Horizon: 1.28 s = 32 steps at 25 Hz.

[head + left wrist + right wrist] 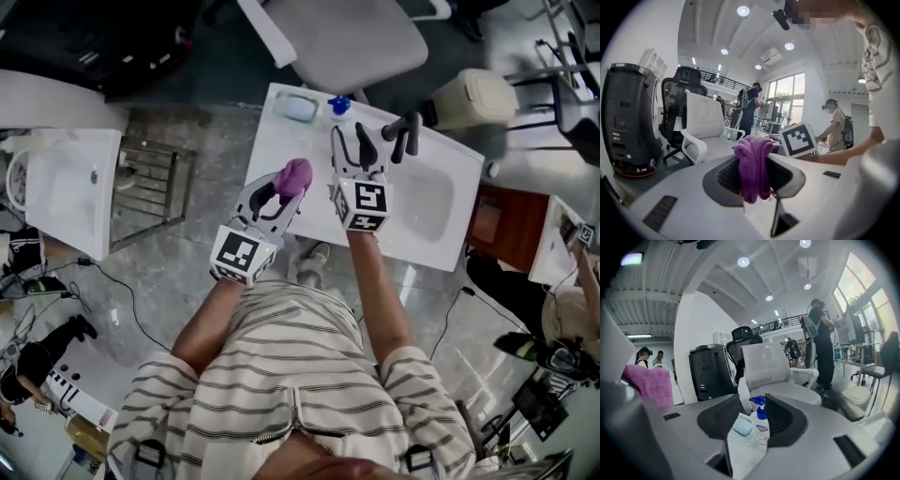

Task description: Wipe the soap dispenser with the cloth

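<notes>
A soap dispenser (338, 105) with a blue pump stands at the far edge of the white counter (281, 141). In the right gripper view the soap dispenser (761, 426) shows in the gap between the jaws, a little beyond the tips. My right gripper (352, 143) points at it, open and empty, with the right gripper (751, 418) jaws wide apart. My left gripper (278, 194) is shut on a purple cloth (293, 176), held over the counter left of the right gripper. The purple cloth (753, 164) hangs bunched between the left gripper (752, 176) jaws.
A pale blue soap dish (297, 106) lies just left of the dispenser. A black faucet (403, 136) and the sink basin (424, 202) are to the right. A grey office chair (347, 37) stands behind the counter. Another white basin (66, 187) is far left.
</notes>
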{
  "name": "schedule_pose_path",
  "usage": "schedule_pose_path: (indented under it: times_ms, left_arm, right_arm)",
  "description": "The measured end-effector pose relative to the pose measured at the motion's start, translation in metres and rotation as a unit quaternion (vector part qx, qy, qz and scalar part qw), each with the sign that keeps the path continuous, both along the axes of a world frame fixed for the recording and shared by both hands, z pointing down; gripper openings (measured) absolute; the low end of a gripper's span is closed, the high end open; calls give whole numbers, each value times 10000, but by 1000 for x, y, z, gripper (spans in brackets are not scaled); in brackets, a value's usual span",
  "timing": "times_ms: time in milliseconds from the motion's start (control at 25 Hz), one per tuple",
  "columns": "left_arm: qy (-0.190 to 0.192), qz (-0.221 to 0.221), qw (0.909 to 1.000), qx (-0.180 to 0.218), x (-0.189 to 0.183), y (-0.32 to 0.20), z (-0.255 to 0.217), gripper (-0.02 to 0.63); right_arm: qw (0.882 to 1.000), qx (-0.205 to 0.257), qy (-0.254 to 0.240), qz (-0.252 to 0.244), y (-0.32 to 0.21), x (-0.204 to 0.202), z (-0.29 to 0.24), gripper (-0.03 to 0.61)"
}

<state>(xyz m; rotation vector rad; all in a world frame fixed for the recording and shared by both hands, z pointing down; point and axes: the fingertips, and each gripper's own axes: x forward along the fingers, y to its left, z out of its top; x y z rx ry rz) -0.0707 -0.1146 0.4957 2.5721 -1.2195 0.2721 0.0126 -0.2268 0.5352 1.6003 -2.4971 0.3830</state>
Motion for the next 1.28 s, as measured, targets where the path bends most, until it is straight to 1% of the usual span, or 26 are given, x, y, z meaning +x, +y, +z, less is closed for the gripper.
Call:
schedule_pose_path:
  times_ms: [200, 320, 480, 560, 800, 1080, 1280]
  left_arm:
    - [-92, -301, 9991, 281, 3, 15, -21, 129]
    - [-95, -445, 9982, 400, 7, 24, -32, 127]
    - [-116, -531, 9971, 533, 17, 36, -44, 127]
    - [-121, -530, 9966, 619, 23, 41, -51, 127]
    - [-209, -547, 9943, 893, 36, 57, -69, 129]
    - [-288, -674, 9915, 1075, 45, 65, -82, 127]
    - [-280, -693, 9903, 1168, 50, 69, -88, 127]
  right_arm:
    - [9994, 241, -210, -93, 32, 9, -34, 118]
    - [9989, 364, -245, -177, 53, 14, -50, 69]
    - [9982, 468, -273, -250, 80, 19, -68, 28]
    - [9981, 495, -266, -253, 92, 22, -76, -3]
    - [9969, 667, -313, -288, 123, 30, -103, -2]
    - [9952, 862, -307, -349, 150, 42, -124, -2]
    - [9948, 907, -362, -283, 161, 52, -132, -2]
